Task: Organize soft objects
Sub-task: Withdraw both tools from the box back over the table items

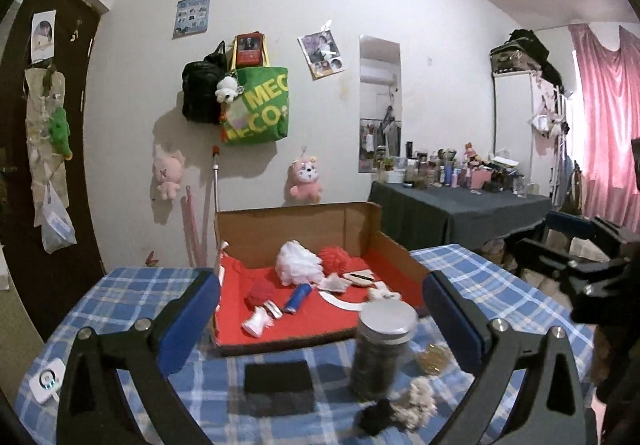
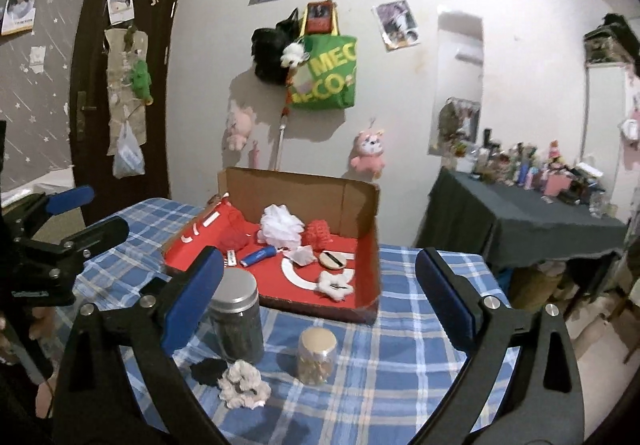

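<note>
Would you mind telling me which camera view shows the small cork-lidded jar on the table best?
The right wrist view: the small cork-lidded jar stands whole and unobstructed on the checked tablecloth. In the left wrist view, only a blurred golden patch shows beside the larger metal-lidded jar.

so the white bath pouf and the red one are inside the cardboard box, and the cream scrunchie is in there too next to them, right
Not quite. The white bath pouf and the red one are in the cardboard box, but the cream scrunchie lies outside it on the checked tablecloth, in front of the jars. The right wrist view shows it.
</note>
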Tool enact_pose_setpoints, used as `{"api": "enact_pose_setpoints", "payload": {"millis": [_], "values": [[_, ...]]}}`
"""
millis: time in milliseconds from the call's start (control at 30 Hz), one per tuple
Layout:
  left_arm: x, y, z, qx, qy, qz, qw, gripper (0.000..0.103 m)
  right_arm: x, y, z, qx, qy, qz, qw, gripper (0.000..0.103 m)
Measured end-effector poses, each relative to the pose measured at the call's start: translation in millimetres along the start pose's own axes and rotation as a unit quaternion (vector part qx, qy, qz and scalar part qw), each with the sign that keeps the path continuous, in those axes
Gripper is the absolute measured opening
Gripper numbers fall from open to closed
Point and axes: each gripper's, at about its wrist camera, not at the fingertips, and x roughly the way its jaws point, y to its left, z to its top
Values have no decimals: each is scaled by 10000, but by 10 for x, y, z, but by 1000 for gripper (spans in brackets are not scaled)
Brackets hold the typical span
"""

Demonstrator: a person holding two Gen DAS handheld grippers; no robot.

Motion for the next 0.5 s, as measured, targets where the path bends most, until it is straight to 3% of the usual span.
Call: {"api": "enact_pose_setpoints", "payload": {"millis": [367, 500], "values": [[-276, -236, -412, 79, -336, 367, 9987, 103, -270, 156, -554, 167, -224, -448, 9986, 99], [-264, -282, -607, 71, -237, 481, 9985, 103, -308, 175, -739, 177, -287, -615, 9975, 99]]}}
